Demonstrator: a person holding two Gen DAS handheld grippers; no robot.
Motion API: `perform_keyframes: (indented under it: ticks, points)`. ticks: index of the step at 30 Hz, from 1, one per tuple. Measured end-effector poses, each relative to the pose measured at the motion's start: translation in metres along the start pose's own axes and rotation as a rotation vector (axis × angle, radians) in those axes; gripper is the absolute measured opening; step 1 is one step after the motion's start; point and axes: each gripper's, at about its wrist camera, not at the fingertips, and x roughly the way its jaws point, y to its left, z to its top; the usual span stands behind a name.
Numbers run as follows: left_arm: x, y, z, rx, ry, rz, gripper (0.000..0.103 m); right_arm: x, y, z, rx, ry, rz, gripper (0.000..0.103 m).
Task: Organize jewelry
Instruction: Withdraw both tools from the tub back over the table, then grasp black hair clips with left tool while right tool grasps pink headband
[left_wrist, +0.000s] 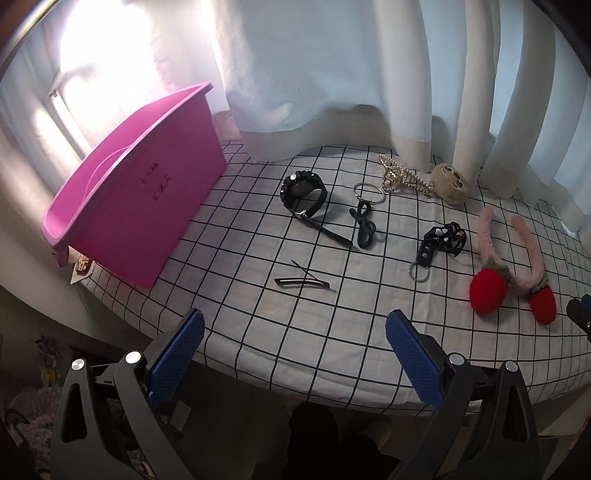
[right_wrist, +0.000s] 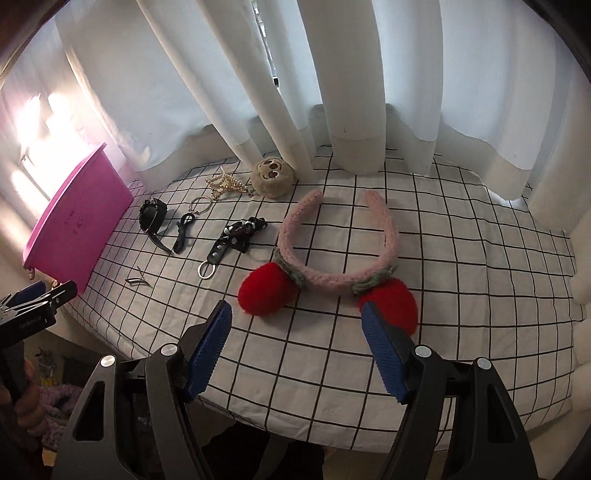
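Jewelry lies spread on a checked tablecloth (left_wrist: 258, 325). A black watch (left_wrist: 304, 192), a ring with black cord (left_wrist: 365, 206), black hair pins (left_wrist: 301, 281), a black keychain strap with bow (left_wrist: 439, 240), a gold claw clip (left_wrist: 402, 177) and a pink headband with red strawberries (right_wrist: 332, 266) all rest there. A pink bin (left_wrist: 140, 195) stands at the left. My left gripper (left_wrist: 295, 347) is open and empty at the table's front edge, short of the pins. My right gripper (right_wrist: 295, 339) is open and empty just before the headband's strawberries.
A beige plush face (right_wrist: 272, 176) lies by the white curtains (right_wrist: 332, 92) at the table's back. The left gripper also shows at the left edge of the right wrist view (right_wrist: 37, 299). The table's front edge drops off below both grippers.
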Motion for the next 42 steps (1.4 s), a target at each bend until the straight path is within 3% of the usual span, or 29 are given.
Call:
perform_keyframes:
  ticks: [7, 14, 25, 28, 35, 42]
  points:
    - [0.021, 0.002, -0.015, -0.011, 0.042, 0.060, 0.097, 0.006, -0.018, -0.017, 0.035, -0.004, -0.012, 0.070]
    - [0.046, 0.011, -0.023, 0.006, 0.043, 0.070, 0.097, 0.027, -0.012, -0.020, 0.077, 0.005, -0.021, 0.070]
    - [0.088, 0.032, -0.016, -0.036, 0.061, -0.013, 0.097, 0.052, -0.004, -0.002, 0.181, -0.002, -0.104, 0.070]
    - [0.094, 0.036, -0.013, -0.052, 0.064, -0.038, 0.097, 0.052, 0.005, 0.002, 0.144, -0.015, -0.107, 0.070]
    - [0.105, 0.042, -0.013, -0.087, 0.066, -0.002, 0.097, 0.071, 0.023, 0.015, 0.003, -0.008, -0.052, 0.070]
    - [0.122, 0.036, -0.016, -0.192, 0.111, 0.009, 0.097, 0.085, 0.023, 0.027, -0.131, 0.002, -0.004, 0.070]
